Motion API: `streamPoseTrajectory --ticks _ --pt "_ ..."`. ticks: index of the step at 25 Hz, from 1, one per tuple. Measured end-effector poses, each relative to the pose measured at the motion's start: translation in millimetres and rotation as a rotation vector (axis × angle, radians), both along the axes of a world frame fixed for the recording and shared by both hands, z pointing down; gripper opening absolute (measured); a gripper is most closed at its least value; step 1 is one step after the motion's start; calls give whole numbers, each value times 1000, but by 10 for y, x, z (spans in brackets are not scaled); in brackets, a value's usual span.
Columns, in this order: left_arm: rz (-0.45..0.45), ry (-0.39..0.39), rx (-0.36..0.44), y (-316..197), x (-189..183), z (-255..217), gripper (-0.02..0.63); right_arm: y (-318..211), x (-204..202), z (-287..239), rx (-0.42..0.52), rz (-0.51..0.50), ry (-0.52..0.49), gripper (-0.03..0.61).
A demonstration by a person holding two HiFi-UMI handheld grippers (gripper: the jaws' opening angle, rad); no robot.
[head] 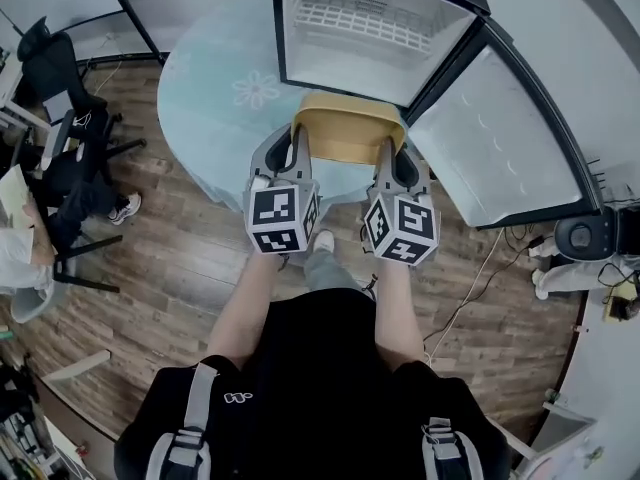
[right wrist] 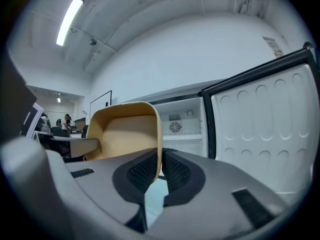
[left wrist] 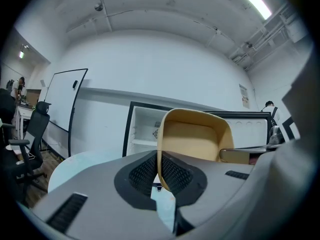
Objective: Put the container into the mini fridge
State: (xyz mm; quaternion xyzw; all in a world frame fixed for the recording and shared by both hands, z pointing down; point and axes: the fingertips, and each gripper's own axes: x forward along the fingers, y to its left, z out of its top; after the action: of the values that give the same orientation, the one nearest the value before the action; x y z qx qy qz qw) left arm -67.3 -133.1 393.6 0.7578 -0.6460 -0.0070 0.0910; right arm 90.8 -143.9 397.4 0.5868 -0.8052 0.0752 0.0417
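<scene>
The person holds a tan container (head: 348, 128) with both grippers, just past the middle of the head view toward twelve o'clock. It hangs level, open side up, above the near edge of a round pale-blue table (head: 215, 108). The left gripper (head: 297, 146) is clenched on the container's nine o'clock wall. In the left gripper view the thin tan wall runs down between the two dark ribbed pads (left wrist: 142, 173), which press on it from both sides. The right gripper (head: 388, 153) grasps the opposite wall at three o'clock. The right gripper view shows the same pinch, with the container's rim caught between its pads (right wrist: 176, 171). Each gripper view also shows the tip of the other gripper's jaw on the far wall of the container. The inside of the container looks bare. Straight ahead at twelve o'clock stands the mini fridge (head: 330, 53), its white inside open to view, with a wire shelf (head: 355, 13) and a round fan grille at the back. Its door (head: 500, 138) is swung wide open toward two o'clock. The container is outside the fridge, just in front of its opening and apart from it. Black office chairs (head: 60, 78) stand on the wooden floor (head: 190, 268) at nine to ten o'clock.
</scene>
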Motion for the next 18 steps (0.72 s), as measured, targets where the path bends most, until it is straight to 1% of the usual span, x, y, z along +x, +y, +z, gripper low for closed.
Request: streamPoseTrajectory --ticks 4,10,18 --pt "12 -13 -2 -426 144 -44 14 -420 143 -33 -3 9 -7 18" --pt "15 -28 1 -926 248 -83 15 -922 245 -63 2 9 -18 18" --pt "22 -13 31 -1466 383 -209 15 -1449 382 -218 34 17 -2 18"
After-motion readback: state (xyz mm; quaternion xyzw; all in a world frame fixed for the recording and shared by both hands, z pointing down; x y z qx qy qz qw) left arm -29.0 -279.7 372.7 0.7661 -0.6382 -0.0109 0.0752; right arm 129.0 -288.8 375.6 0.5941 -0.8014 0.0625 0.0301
